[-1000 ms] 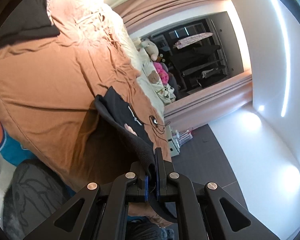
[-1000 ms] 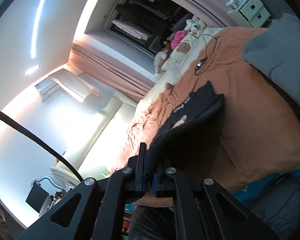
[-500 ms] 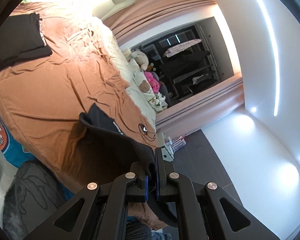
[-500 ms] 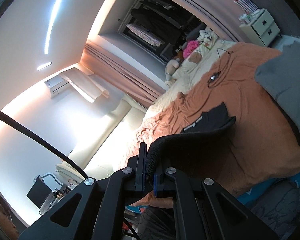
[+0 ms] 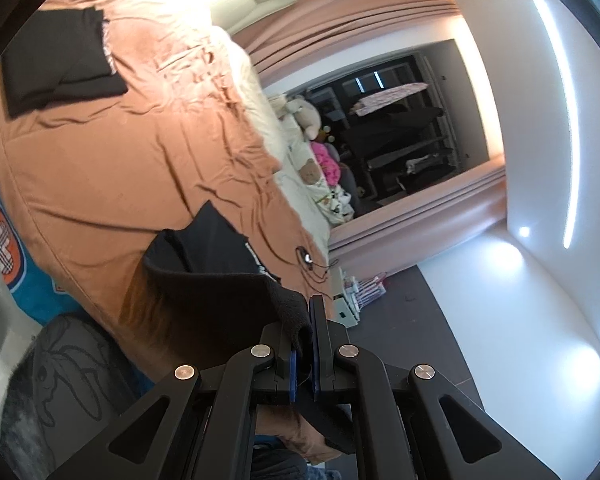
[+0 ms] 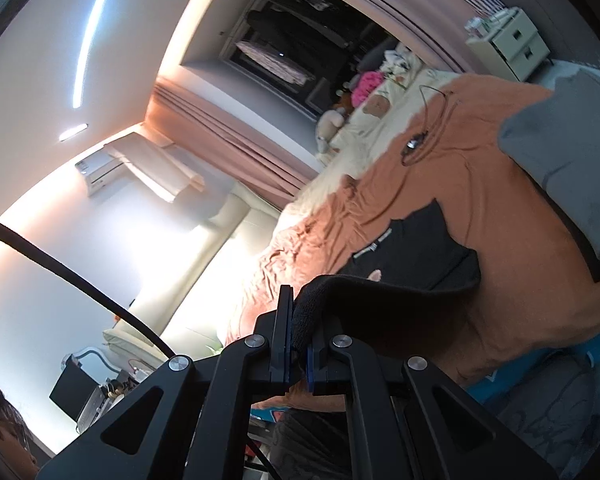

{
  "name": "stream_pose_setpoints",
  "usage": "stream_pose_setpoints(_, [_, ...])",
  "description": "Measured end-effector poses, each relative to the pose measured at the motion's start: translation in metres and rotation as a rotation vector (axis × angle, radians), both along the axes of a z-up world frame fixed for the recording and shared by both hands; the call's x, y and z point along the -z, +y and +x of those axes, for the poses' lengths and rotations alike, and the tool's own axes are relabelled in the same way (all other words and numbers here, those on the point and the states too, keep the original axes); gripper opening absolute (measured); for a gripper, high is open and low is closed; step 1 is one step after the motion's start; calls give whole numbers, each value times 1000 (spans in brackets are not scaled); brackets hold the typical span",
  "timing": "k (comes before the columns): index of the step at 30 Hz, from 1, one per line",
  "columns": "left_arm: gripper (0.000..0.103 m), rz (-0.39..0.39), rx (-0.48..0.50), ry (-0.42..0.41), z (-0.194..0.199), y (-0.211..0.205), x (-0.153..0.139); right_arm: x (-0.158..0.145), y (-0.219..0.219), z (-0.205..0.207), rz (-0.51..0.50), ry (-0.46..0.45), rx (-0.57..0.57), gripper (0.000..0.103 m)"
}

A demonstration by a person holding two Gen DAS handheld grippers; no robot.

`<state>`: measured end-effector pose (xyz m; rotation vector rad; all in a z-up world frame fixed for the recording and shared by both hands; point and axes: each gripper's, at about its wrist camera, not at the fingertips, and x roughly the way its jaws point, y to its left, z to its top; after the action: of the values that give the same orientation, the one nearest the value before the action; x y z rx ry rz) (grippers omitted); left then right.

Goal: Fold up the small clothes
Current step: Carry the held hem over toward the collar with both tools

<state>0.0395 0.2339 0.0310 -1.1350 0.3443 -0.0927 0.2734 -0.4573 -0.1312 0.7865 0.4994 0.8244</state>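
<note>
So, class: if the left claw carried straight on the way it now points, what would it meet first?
Probably the black garment itself: the left claw is shut on its near edge, and the cloth stretches ahead over the orange bed cover. Beyond that lies the bed; depth is hard to judge.

Bed (image 5: 112, 168), orange cover: black garment (image 5: 220, 248), folded black pile (image 5: 56, 68), grey pillow (image 6: 564, 152), cable (image 6: 420, 140).

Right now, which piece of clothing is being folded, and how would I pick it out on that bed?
Find the bed's orange cover. Near its front edge a black garment lies partly lifted, one edge pinched by the left gripper and another by the right gripper. Unlike the folded black clothes farther back, it bears white lettering and is held.
</note>
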Motion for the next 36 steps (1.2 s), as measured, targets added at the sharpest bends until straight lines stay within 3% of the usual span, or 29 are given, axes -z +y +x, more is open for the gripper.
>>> stream_pose_setpoints(9, [5, -7, 0, 60, 45, 10, 17, 5, 24, 59, -3, 84, 34, 2])
stream_pose_setpoints(24, [5, -13, 14, 158, 140, 29, 41, -5, 36, 96, -46, 199, 67, 2])
stream_pose_setpoints(36, [5, 22, 37, 251, 237, 50, 59, -25, 70, 162, -126, 221, 78, 2])
